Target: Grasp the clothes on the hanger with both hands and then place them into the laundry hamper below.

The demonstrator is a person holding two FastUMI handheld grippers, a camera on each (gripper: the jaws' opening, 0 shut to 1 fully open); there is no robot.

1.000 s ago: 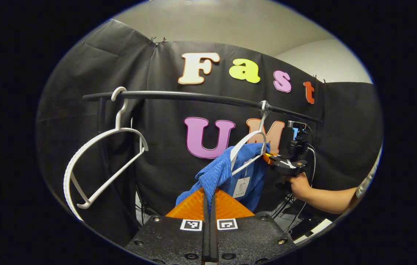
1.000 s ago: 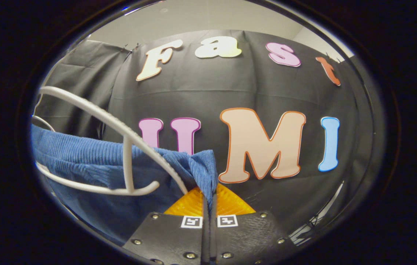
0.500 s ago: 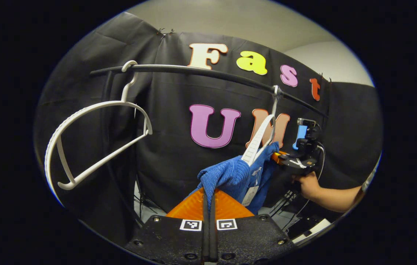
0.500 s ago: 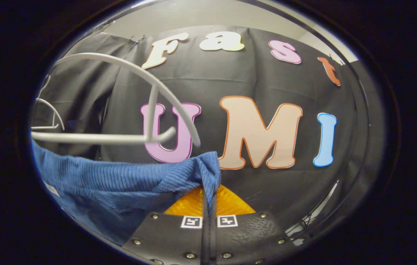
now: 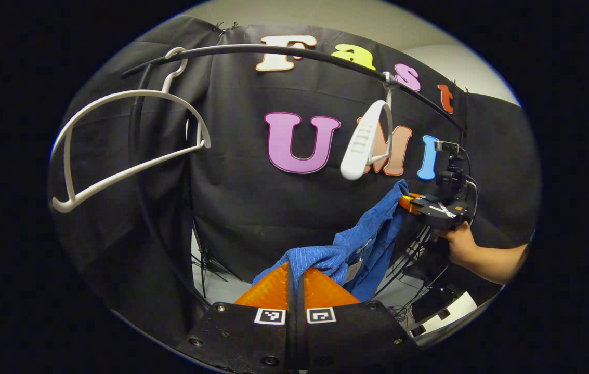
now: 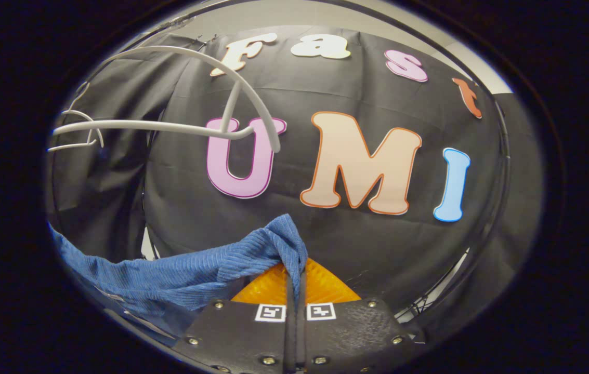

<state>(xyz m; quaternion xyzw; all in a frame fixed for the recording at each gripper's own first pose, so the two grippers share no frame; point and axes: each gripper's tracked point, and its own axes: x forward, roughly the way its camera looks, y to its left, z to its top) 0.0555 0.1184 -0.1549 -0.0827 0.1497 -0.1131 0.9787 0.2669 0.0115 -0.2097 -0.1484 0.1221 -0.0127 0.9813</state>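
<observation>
left gripper [image 5: 295, 272] at bottom of left gripper view, jaws clenched on a fold of the blue garment [image 5: 362, 244]; cloth bunches up right at the fingertips. from there the garment stretches up and to the right, across to the right gripper [image 5: 409, 203], seen farther off w/ a hand [image 5: 459, 246] gripping its handle; far corner of the cloth is pinched there. a pale tag [image 5: 352, 269] hangs off the cloth mid-span. garment is clear of the hanger [image 5: 366, 140], which hangs bare just above it from the black rail [image 5: 294, 51], seen nearly end-on. second white hanger [image 5: 117, 140], also bare, hooked on the rail toward the left end, well apart from the first. in right gripper view, right gripper [image 6: 295, 278] has both fingers pressed together on a corner of the blue garment [image 6: 190, 272]; cloth rises in a small peak at the tips, then runs off left and slightly down to the edge of the view. ribbed weave clear at this range. near hanger [image 6: 185, 111] sits above the cloth, upper left, no contact w/ it; other hanger [image 6: 81, 132] is small at far left. garment slung between the two grippers, sagging a bit in the middle, below rail level. stand legs and cables [image 5: 414, 259] behind the cloth low right in left gripper view, details hard to make out.
</observation>
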